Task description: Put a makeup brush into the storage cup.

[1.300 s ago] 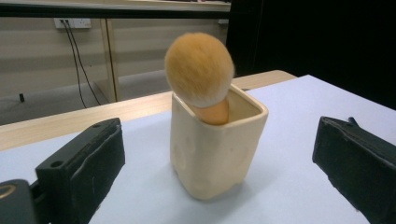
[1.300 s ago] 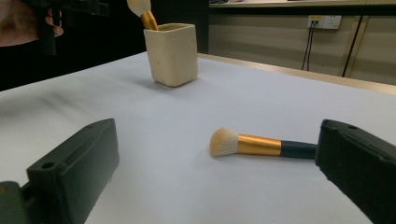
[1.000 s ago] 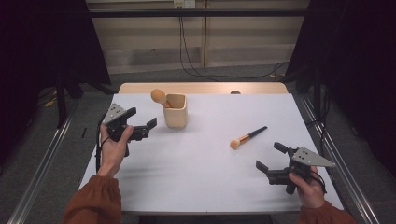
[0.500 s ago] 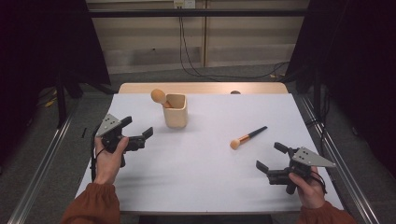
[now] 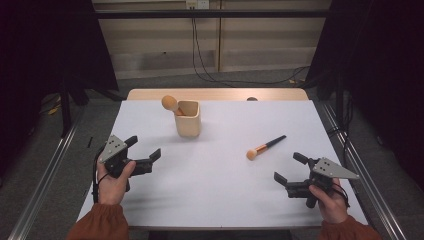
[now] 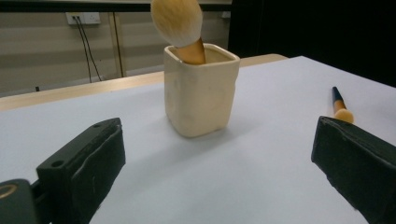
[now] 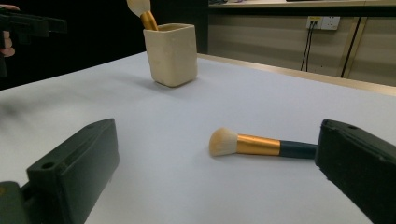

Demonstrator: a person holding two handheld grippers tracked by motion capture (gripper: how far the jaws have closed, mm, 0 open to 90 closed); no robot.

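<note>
The black left gripper (image 5: 145, 148) and black right gripper (image 5: 288, 169) both have jaws apart, holding nothing. The gold-and-black makeup brush (image 5: 265, 147) lies near the white worktop's (image 5: 220, 175) right edge, well apart from the cream square ceramic cup (image 5: 188, 119).

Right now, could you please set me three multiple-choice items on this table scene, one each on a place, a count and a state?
1. Where does the loose brush lie?
A. flat on the table, between the cup and the right gripper
B. inside the cup
C. in the left gripper

2. How many brushes are in sight?
A. one
B. two
C. four

3. How do the right gripper's jaws stand?
A. shut on the brush
B. shut on nothing
C. open, holding nothing

Answers:
1 A: it lies on the white table, apart from the cup and ahead of the right gripper.
2 B: one lies loose and one brush in the cup stands head up.
3 C: the right gripper view shows its jaws wide apart, the brush on the table between and beyond them.
</note>
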